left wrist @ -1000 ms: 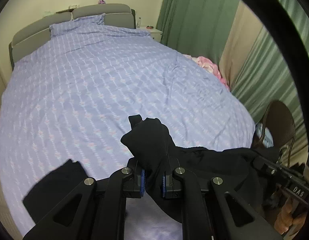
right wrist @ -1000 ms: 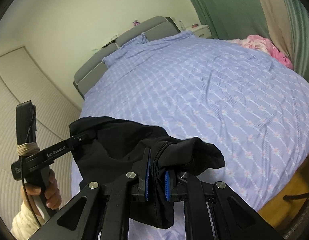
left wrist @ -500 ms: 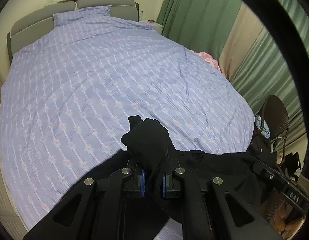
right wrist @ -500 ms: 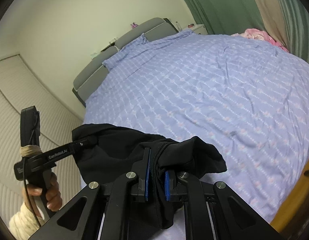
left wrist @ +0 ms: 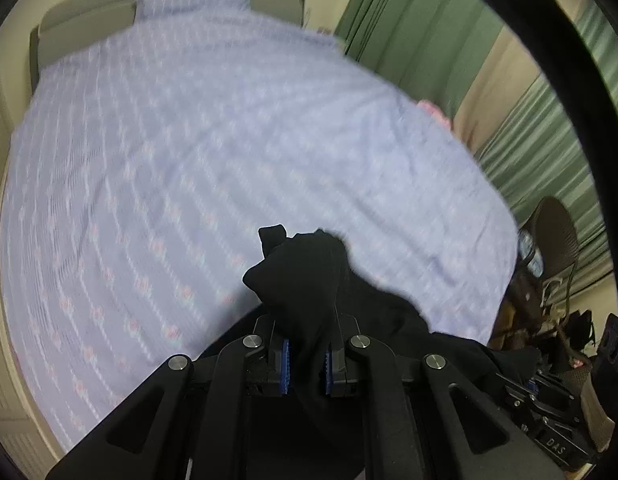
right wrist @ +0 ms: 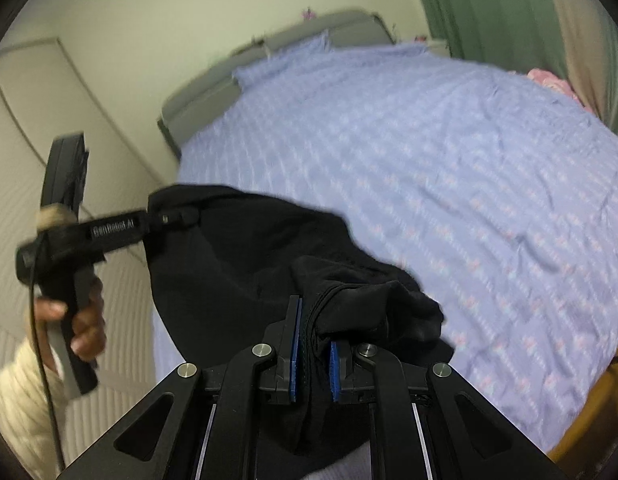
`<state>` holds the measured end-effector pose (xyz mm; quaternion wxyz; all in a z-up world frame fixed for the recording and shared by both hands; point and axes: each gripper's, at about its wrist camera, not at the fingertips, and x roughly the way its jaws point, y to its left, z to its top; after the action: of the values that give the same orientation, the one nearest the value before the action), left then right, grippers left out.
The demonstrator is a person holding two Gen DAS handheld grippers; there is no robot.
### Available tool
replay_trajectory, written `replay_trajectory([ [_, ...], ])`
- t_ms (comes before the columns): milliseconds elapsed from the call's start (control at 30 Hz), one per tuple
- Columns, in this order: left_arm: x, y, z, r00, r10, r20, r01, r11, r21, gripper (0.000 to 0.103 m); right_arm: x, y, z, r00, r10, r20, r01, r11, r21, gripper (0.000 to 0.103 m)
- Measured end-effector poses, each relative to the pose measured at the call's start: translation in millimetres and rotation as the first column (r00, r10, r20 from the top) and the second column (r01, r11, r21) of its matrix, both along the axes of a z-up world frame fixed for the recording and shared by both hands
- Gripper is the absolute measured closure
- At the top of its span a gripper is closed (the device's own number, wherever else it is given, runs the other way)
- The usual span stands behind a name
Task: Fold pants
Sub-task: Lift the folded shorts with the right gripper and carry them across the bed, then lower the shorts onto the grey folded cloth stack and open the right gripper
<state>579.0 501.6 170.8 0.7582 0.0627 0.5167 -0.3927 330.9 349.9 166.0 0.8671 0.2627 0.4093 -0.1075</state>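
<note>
Both cameras have swung since half a second ago: the bed now shows motion-blurred and fills more of each view, so the pants look to be in mid-swing out over it.

Ahead of both tools lies the bed (left wrist: 237, 152), its lilac patterned cover spread flat. The black pants (right wrist: 245, 276) hang in the air between the two tools, bunched and unfolded, with none of the cloth visibly laid flat on the cover.

Left hand-held gripper (left wrist: 305, 368): nearly closed, a thick wad of black fabric pinched between its blue pads and bulging out ahead of the tips. Right hand-held gripper (right wrist: 313, 368): likewise clamped on a gathered edge of the pants, folds spilling to its right.

As I judge it, the task is barely begun: the garment is picked up by two points, nothing more. Spreading it on the bed, laying leg over leg and folding lengthwise all remain.
</note>
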Motion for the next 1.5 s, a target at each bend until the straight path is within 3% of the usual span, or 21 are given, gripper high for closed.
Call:
replay_trajectory([
  [133,9,13,-38,0.998,0.023,-0.052,-0.019,0.997,0.077,0.09,6,26,-25,0.996,0.042,-0.076,-0.037,0.998,0.055,0.09],
  [400,5,34,-67,0.995,0.028,-0.094,-0.017,0.993,0.118,0.09,3,71,-61,0.977,0.113,-0.182,-0.087,0.986,0.145,0.09],
  [667,3,49,-104,0.993,0.047,-0.106,-0.021,0.972,0.234,0.087,-2,89,-95,0.946,0.151,-0.287,-0.077,0.965,0.252,0.086],
  [800,1,52,-120,0.996,0.083,-0.042,-0.063,0.931,0.359,0.067,-4,101,-108,0.913,0.202,-0.355,-0.093,0.949,0.302,0.056],
  [867,-3,56,-122,0.996,0.09,-0.01,-0.078,0.911,0.404,0.064,-8,103,-107,0.906,0.212,-0.365,-0.093,0.943,0.318,0.054],
  [967,-13,67,-112,0.992,0.114,0.055,-0.127,0.889,0.44,0.048,-14,98,-98,0.905,0.199,-0.377,-0.098,0.957,0.272,0.047],
  [1067,-20,80,-99,0.982,0.153,0.11,-0.186,0.867,0.462,0.044,-19,79,-83,0.923,0.14,-0.36,-0.061,0.973,0.222,0.043],
  [1133,-31,89,-83,0.973,0.18,0.147,-0.228,0.857,0.462,0.044,-20,64,-72,0.932,0.097,-0.348,-0.033,0.982,0.185,0.035],
  [1300,-81,90,-36,0.956,0.205,0.208,-0.272,0.885,0.377,0.035,-36,19,-32,0.964,0.025,-0.266,-0.007,0.998,0.07,0.025],
  [1433,-123,73,-13,0.953,0.23,0.199,-0.283,0.909,0.306,0.026,-52,-11,-10,0.976,0.043,-0.216,-0.048,0.999,-0.016,0.019],
  [1500,-147,62,-5,0.945,0.253,0.207,-0.306,0.909,0.284,0.022,-62,-24,1,0.98,0.058,-0.192,-0.072,0.995,-0.066,0.019],
])
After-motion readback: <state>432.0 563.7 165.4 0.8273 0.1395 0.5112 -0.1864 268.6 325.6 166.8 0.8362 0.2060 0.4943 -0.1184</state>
